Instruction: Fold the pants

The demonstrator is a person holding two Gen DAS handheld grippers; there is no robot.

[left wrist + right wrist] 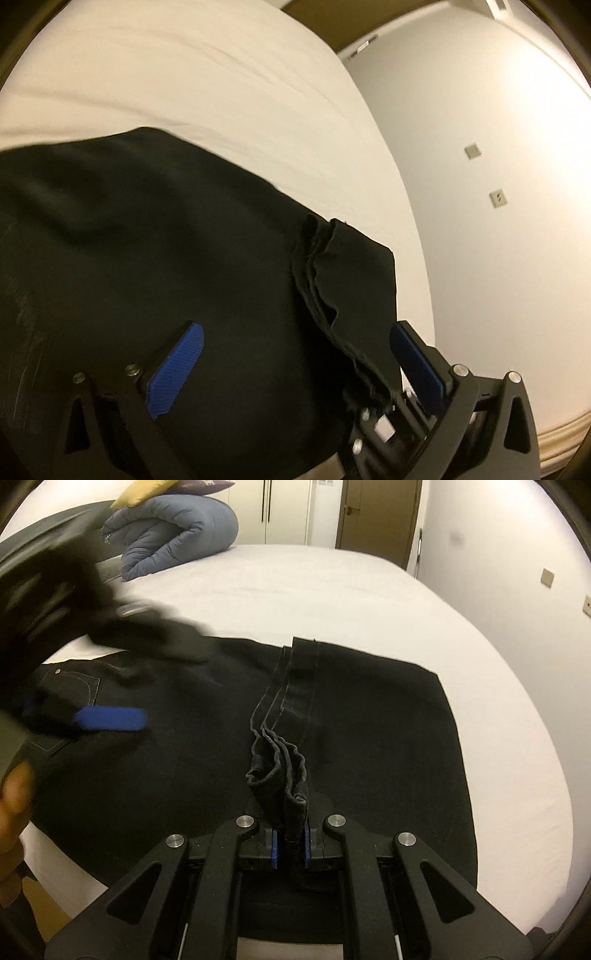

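Observation:
Black pants (pixel 369 738) lie spread flat on the white bed sheet (pixel 332 590). My right gripper (pixel 290 849) is shut on a bunched hem of the pants (pixel 280 771), which stands up between its blue pads. In the left wrist view my left gripper (pixel 295 354) hangs wide open over the pants (pixel 147 240), its pads well apart and pressing on nothing. The crumpled hem edge (pixel 317 273) runs towards its right finger. The right wrist view shows the left gripper blurred at the left, with one blue pad (pixel 110 718) above the pants' pocket area.
A rolled blue-grey duvet (pixel 177 528) and a yellow pillow (pixel 140 493) lie at the bed's far end. A brown door (pixel 376 513) and white wardrobe (pixel 284 509) stand behind. A white wall with sockets (pixel 498 199) runs along the bed's right side. A person's hand (pixel 14 797) is at lower left.

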